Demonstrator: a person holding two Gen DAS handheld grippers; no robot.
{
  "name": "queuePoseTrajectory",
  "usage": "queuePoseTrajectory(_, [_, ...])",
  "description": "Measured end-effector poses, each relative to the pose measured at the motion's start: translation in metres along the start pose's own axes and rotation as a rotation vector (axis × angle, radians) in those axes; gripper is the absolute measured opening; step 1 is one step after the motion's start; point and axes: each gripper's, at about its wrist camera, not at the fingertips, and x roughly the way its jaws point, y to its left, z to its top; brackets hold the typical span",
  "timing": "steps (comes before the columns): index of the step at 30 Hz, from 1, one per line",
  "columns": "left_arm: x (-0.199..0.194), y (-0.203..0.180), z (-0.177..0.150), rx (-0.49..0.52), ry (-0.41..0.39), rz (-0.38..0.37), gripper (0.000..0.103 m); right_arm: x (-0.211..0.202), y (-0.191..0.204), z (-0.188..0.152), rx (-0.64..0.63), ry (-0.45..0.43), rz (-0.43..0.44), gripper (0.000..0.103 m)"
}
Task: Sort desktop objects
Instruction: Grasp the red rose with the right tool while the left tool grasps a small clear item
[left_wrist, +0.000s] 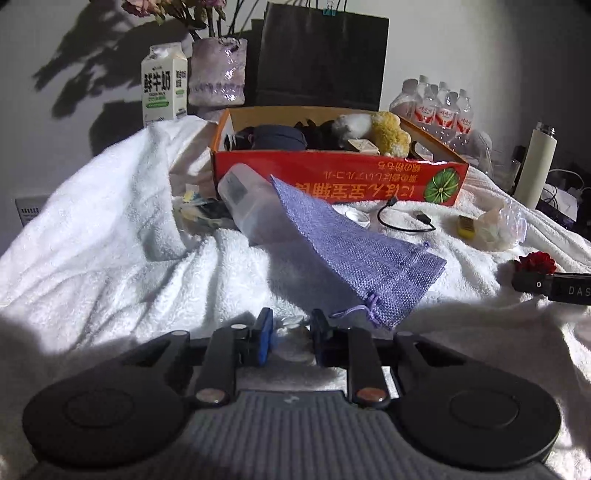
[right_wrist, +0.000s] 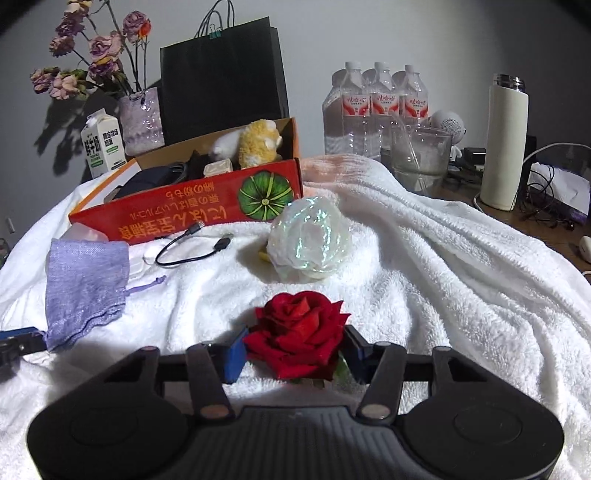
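Nearest in the right wrist view, the right gripper (right_wrist: 293, 354) has its 2 blue-padded jaws drawn in on either side of a red fabric rose (right_wrist: 298, 343) lying on the rumpled white towel (right_wrist: 424, 266). Both pads sit against the petals, so I judge it to be grasping the bloom, though how firmly is not clear.

In the left wrist view, the left gripper (left_wrist: 290, 332) has its jaws narrowed around a small clear, crinkly plastic item (left_wrist: 291, 325) on the towel. The pads look close to it, but I cannot tell whether they actually press it. Just ahead and to the right of those fingertips lies a lilac woven drawstring pouch (left_wrist: 354, 240), its cord end almost at the right jaw.

Farther ahead are a frosted translucent plastic case (left_wrist: 247, 203), a short black USB cable (right_wrist: 192, 247) and an iridescent crumpled film wrapper (right_wrist: 310, 240).

Beyond them stands the open orange-red cardboard box (right_wrist: 207, 218) printed with a green pumpkin, already holding a yellow plush toy (right_wrist: 258, 144) and dark items. Behind it are a milk carton (left_wrist: 164, 86) and a black paper bag (right_wrist: 221, 77).

The step in hand looks like pickup. The next move probably calls for lifting both items clear of the towel folds and carrying them forward over the box's near wall before letting go.
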Motion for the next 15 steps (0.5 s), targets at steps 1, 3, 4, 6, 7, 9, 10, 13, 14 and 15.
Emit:
queuePoseTrajectory(1, [-0.005,0.000,0.001,-0.006,-0.010,0.002,0.023,-0.004,0.001,0.000,-0.002,-0.012,0.006,0.044])
queuePoseTrajectory(3, [-0.020,-0.001,0.002,-0.023,-0.039,0.006,0.022,-0.015,0.003,0.001,0.004,-0.036,0.025,0.042])
queuePoseTrajectory(4, [-0.027,-0.002,0.003,-0.028,-0.053,0.004,0.022,-0.021,0.005,0.001,0.000,-0.048,0.029,0.041])
queuePoseTrajectory(6, [-0.043,-0.005,0.004,-0.027,-0.082,0.003,0.022,-0.035,0.009,0.001,-0.013,-0.077,0.033,0.041])
queuePoseTrajectory(7, [-0.051,-0.008,0.005,-0.021,-0.097,0.002,0.023,-0.042,0.012,0.001,-0.021,-0.090,0.039,0.041])
queuePoseTrajectory(9, [-0.066,-0.013,0.004,-0.010,-0.125,0.002,0.023,-0.057,0.019,-0.002,-0.038,-0.106,0.061,0.041])
queuePoseTrajectory(10, [-0.072,-0.016,0.002,-0.006,-0.135,-0.002,0.023,-0.065,0.024,-0.004,-0.049,-0.112,0.075,0.041])
queuePoseTrajectory(13, [-0.089,-0.026,-0.005,0.009,-0.153,-0.020,0.023,-0.089,0.040,-0.017,-0.099,-0.130,0.120,0.041])
queuePoseTrajectory(14, [-0.093,-0.029,-0.009,0.019,-0.156,-0.025,0.023,-0.098,0.046,-0.022,-0.122,-0.136,0.135,0.041])
queuePoseTrajectory(15, [-0.098,-0.032,-0.013,0.026,-0.159,-0.026,0.023,-0.106,0.051,-0.028,-0.142,-0.137,0.146,0.041])
